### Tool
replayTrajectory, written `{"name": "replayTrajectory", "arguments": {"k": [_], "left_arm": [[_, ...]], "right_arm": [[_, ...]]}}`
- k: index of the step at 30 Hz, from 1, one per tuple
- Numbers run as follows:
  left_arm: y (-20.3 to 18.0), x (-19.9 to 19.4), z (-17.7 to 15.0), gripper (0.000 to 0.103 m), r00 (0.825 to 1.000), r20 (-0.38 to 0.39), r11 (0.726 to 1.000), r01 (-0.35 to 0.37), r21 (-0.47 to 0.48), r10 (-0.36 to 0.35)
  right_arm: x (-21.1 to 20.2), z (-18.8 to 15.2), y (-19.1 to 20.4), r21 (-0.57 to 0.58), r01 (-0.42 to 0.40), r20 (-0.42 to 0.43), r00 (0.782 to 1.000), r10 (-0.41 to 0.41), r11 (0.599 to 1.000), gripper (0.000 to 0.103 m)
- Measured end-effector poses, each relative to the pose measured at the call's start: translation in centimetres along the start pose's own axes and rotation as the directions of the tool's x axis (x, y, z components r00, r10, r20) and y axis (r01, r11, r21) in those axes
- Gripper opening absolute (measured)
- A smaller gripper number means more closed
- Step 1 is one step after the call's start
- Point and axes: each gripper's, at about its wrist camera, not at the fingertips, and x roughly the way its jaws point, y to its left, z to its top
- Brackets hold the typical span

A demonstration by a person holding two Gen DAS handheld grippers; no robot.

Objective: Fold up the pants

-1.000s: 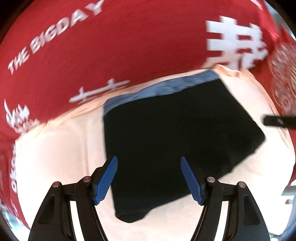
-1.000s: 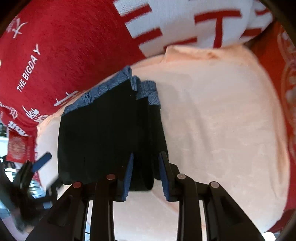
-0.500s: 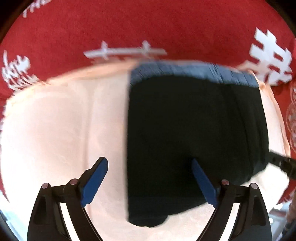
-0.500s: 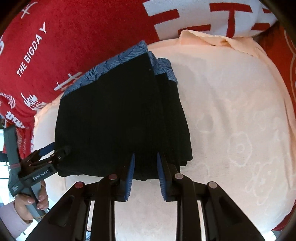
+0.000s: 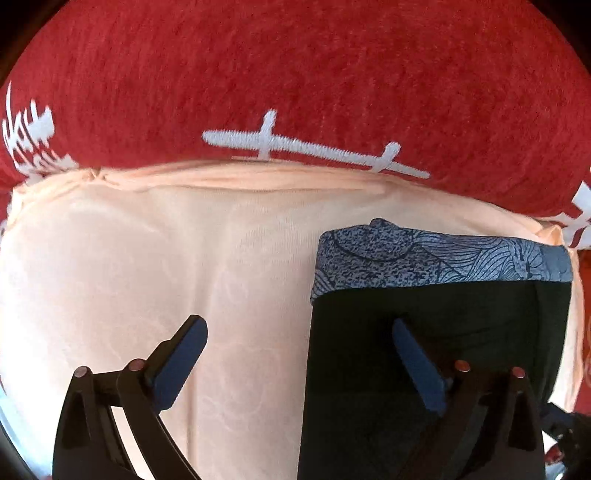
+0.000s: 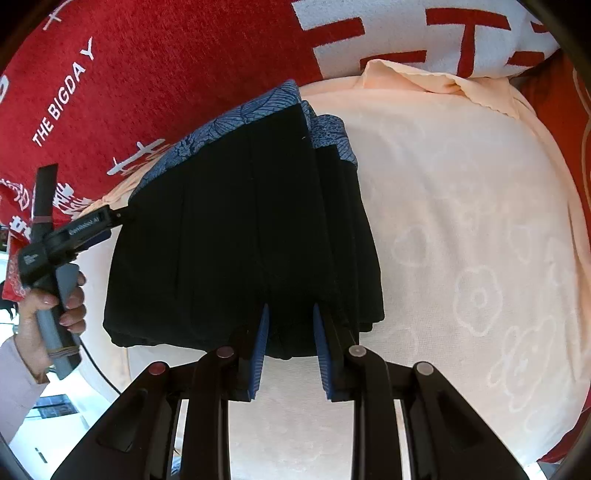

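The black pants [image 6: 243, 236] with a blue patterned waistband [image 5: 439, 260] lie folded on a peach towel [image 6: 461, 229]. In the right wrist view my right gripper [image 6: 290, 312] is narrowly shut on the near hem of the pants, its blue pads [image 6: 263, 343] on either side of the cloth. My left gripper [image 5: 299, 330] is open wide; its left finger is over bare towel [image 5: 147, 280] and its right finger over the black pants [image 5: 436, 332]. It also shows in the right wrist view [image 6: 122, 216] at the pants' left edge, near the waistband.
A red blanket [image 5: 295, 81] with white lettering lies behind the towel, and a white patch with red marks [image 6: 406, 29] at the back right. A hand [image 6: 48, 306] holds the left gripper's handle at the left. The towel's front edge is close below.
My left gripper has moved forward and left along the pants toward the waistband, staying open. My right gripper has stayed shut on the hem, and the pants look pulled closer and flatter.
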Motion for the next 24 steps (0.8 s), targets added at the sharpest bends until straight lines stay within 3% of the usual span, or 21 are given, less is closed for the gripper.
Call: {"name": "replayTrajectory", "arguments": {"k": [24], "left_arm": [[-0.1,-4.1,-2.1,0.101,0.999,-0.036,0.998,-0.008,0.064,0.010]], "right_arm": [[-0.5,0.8,0.1,0.028,0.002,-0.026,1.000,-0.002,1.000,0.028]]}}
